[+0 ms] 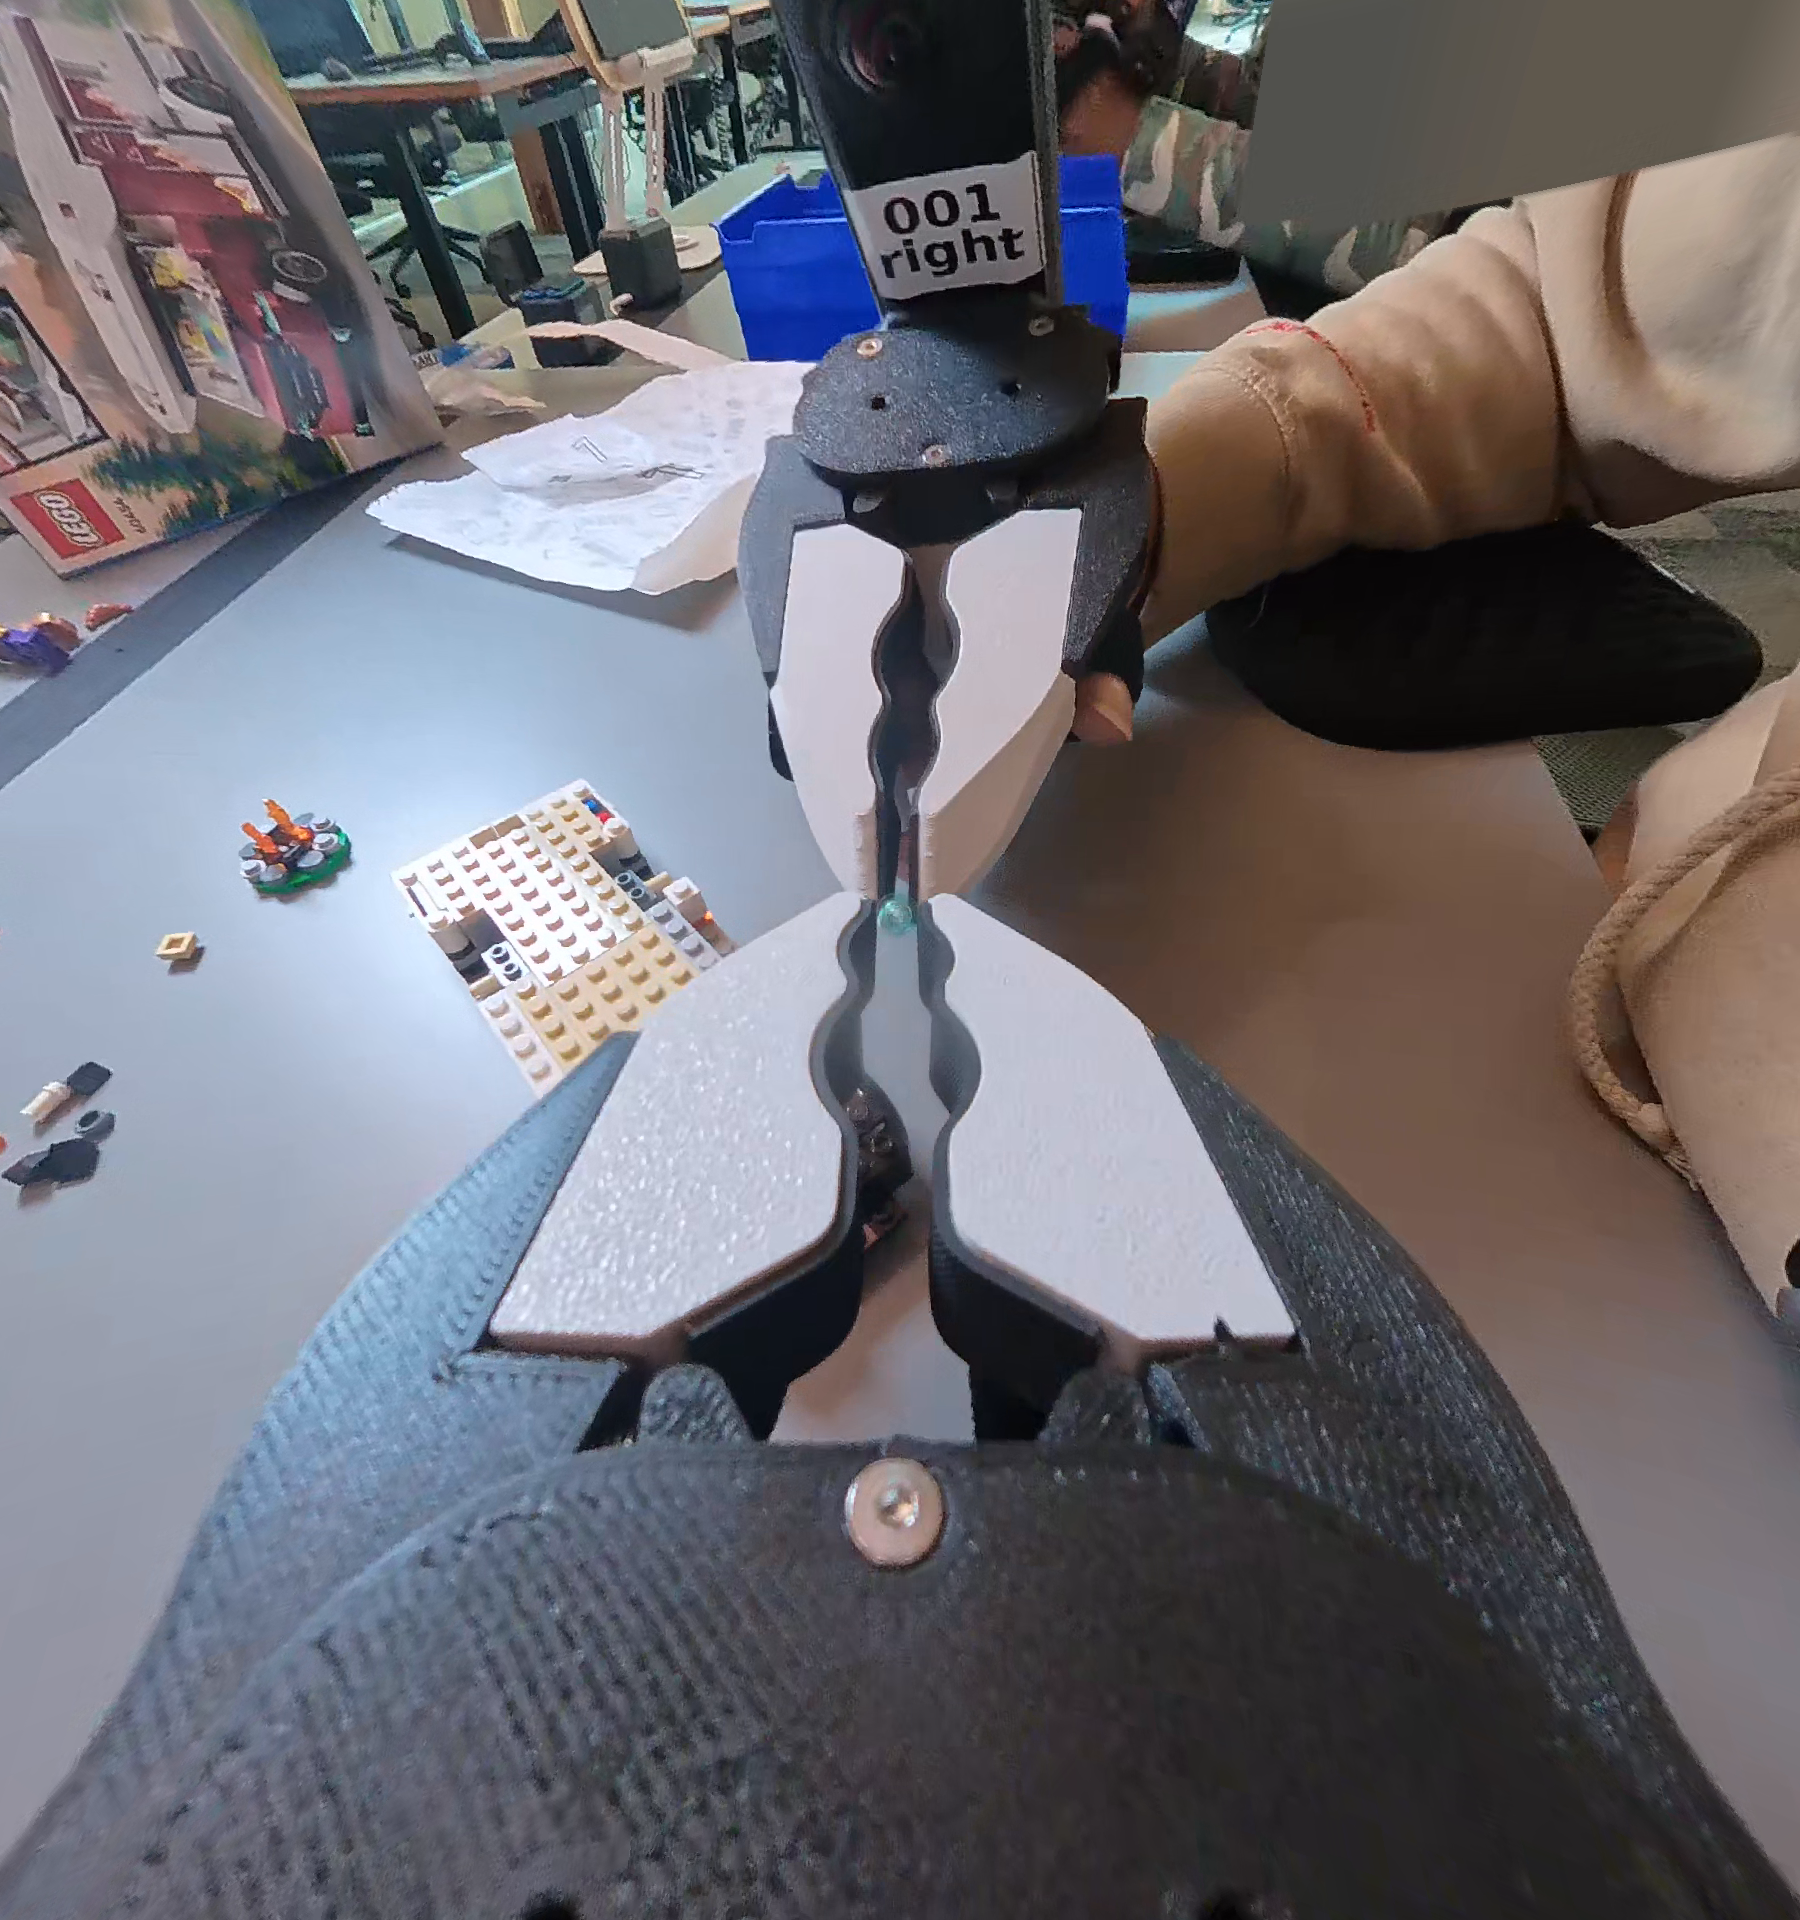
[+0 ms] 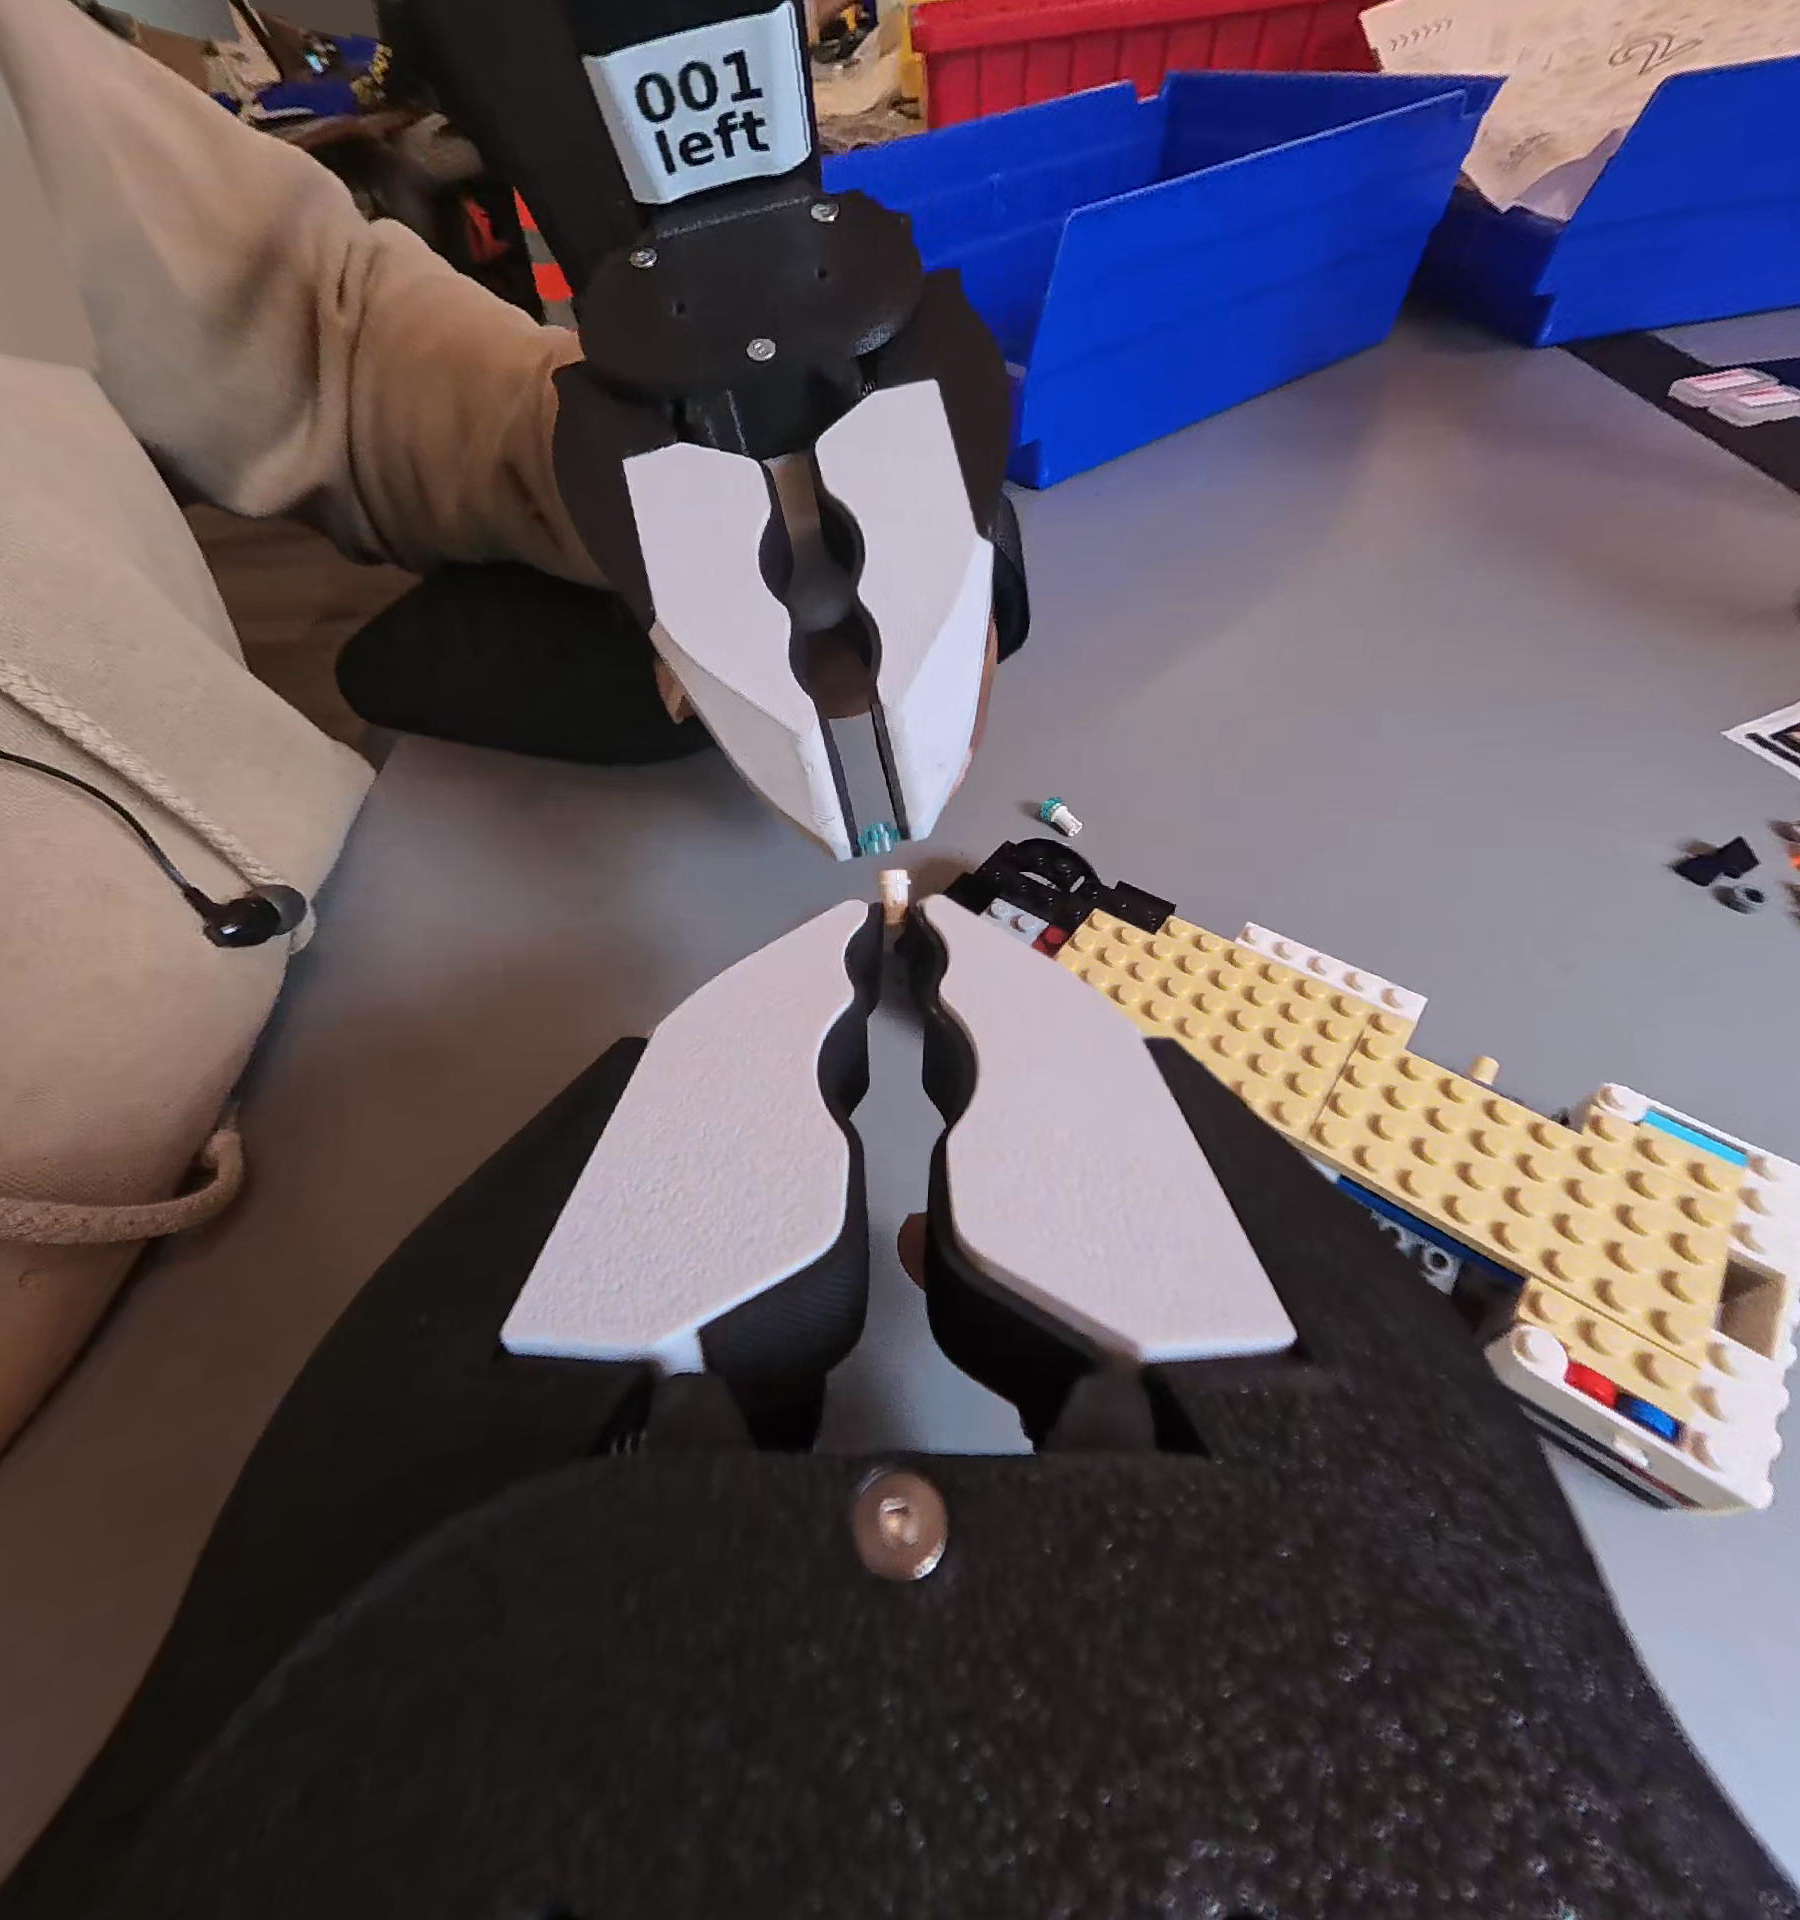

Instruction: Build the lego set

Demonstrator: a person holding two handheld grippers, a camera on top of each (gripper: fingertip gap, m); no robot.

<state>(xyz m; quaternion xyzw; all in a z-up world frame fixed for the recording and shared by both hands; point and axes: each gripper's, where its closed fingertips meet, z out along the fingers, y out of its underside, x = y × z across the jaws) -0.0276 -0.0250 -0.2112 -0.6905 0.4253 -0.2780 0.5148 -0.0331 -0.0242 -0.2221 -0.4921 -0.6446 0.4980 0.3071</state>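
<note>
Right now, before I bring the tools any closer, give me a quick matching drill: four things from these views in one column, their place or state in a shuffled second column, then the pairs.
Things
1. teal round piece
2. small white peg
3. tan studded plate build
4. blue bins

Places
A. at the far side of the table
B. pinched at the right tool's tips
C. lying flat on the table beside the right tool
D. pinched at the left tool's tips

Pairs: 1-D, 2-B, 3-C, 4-A
</note>
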